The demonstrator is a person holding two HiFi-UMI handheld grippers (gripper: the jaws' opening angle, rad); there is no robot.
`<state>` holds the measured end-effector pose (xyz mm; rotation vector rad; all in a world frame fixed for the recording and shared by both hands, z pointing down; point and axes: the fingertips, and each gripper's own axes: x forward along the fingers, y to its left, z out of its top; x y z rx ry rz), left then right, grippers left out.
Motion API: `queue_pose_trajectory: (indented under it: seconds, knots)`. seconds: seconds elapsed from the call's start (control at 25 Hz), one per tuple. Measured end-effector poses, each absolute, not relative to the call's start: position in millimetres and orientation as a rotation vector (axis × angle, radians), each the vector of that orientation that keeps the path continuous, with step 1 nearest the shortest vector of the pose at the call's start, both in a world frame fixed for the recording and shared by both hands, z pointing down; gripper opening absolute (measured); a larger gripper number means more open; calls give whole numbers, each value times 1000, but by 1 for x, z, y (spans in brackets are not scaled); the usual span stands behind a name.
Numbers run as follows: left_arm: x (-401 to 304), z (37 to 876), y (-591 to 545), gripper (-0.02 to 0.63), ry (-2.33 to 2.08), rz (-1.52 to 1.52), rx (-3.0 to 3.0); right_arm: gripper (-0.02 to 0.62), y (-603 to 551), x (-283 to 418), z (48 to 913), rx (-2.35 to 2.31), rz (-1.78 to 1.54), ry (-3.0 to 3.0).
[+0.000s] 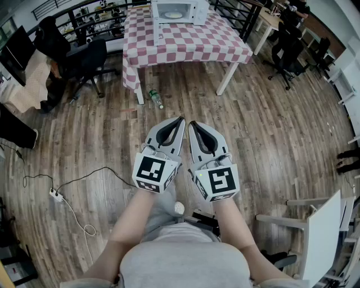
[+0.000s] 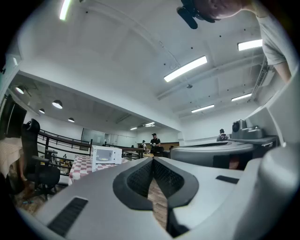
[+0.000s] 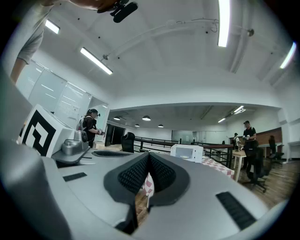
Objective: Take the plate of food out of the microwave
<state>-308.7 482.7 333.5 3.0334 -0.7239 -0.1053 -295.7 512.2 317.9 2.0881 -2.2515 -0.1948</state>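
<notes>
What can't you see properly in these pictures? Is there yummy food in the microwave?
- Food: the microwave is far off and tiny in every view; only a pale shape shows behind its window.
- Microwave's top: cut off by the head view's upper edge.
- Bottle on the floor: too small in the head view to read its label.
- Floor just ahead, left gripper view: blocked by that gripper's own closed fingers.

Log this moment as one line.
stage: plate not yet reached | left gripper: shut, empty | right gripper: shut, empty | plate: inside microwave on checkered table | grippers: level, well short of table
</notes>
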Motion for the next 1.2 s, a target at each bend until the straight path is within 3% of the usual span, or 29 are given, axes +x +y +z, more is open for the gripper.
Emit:
queue_pose_trajectory:
  seconds: [0.52,1.2]
  knots:
    - [-312,328,452,3,-714,-111,3022,26,490,-299,309,2130,-205,-2221]
    - [-288,326,341,3,-639,-115,3050,26,374,-274,311,2220,-188,-2150]
